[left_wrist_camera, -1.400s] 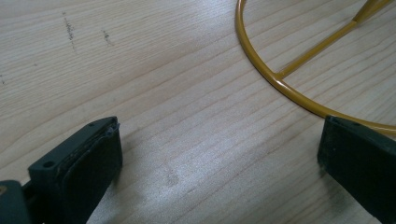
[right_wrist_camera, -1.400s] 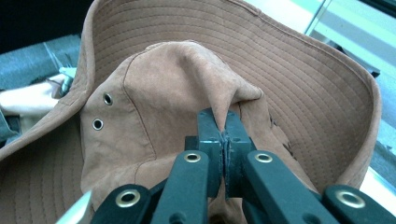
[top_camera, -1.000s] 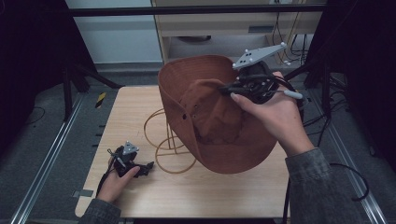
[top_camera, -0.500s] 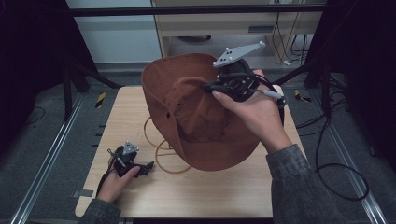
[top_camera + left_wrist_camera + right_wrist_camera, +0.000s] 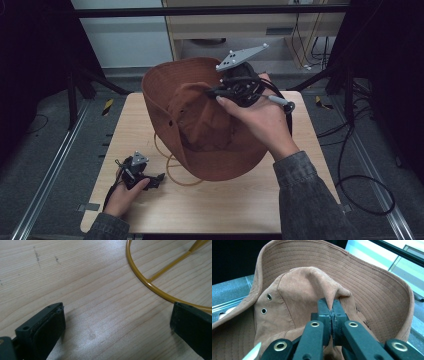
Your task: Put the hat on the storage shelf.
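The right tongs [image 5: 332, 305] are clamped on a fold of the hat [image 5: 210, 125] crown, holding it raised over the counter [image 5: 240, 200] middle above a wire stand [image 5: 150, 285]. The left tongs [image 5: 117, 322] rest apart, near left

- Grey-blue denim-like sleeves [image 5: 310, 200] cover both forearms to the wrist.
- The right gripper [image 5: 331, 312] has black jaws with brass-ringed rivet holes, a grey three-cornered plate (small screws dotted on it) and black cable.
- The left gripper [image 5: 117, 327] has black, blocky pads.
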### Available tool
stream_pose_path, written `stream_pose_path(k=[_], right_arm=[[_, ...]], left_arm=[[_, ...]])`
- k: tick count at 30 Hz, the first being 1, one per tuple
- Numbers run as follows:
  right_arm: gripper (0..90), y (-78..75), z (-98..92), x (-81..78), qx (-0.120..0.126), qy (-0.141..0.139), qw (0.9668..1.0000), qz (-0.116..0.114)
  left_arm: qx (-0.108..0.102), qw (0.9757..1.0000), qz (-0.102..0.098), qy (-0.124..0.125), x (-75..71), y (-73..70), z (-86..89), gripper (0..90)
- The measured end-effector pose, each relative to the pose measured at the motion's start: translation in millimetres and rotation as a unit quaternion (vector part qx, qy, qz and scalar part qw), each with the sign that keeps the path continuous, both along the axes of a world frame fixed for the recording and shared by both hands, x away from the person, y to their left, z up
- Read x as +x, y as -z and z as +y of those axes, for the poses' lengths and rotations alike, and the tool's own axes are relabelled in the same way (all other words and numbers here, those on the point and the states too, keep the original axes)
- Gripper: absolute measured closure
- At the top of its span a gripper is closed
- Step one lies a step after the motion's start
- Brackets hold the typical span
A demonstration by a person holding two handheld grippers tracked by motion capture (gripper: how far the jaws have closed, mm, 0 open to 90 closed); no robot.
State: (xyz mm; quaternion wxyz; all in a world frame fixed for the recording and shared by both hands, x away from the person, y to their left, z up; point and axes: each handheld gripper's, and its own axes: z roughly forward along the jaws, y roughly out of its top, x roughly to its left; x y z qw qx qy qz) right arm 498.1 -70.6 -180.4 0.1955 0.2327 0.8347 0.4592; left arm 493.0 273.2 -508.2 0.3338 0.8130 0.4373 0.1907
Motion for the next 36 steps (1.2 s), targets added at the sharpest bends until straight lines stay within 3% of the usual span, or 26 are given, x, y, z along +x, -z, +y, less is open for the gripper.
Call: stream_pose_path(k=[12, 25, 36], right_arm=[[88.9, -7.1, 10.0, 0.0, -0.005, -0.003, 1.0, -0.005], [88.8, -9.3, 35.0, 1.6, -0.007, -0.021, 0.9997, -0.007], [88.8, -0.2, 43.5, 5.4, -0.001, -0.024, 0.9997, -0.002]], left_arm=[[-0.001, 1.0, 0.0, -0.001, 0.0, 0.1, -0.2, 0.0], [-0.002, 1.0, 0.0, 0.0, 0.0, 0.2, -0.2, 0.0], [-0.001, 1.0, 0.0, -0.001, 0.1, 0.0, -0.3, 0.0]])
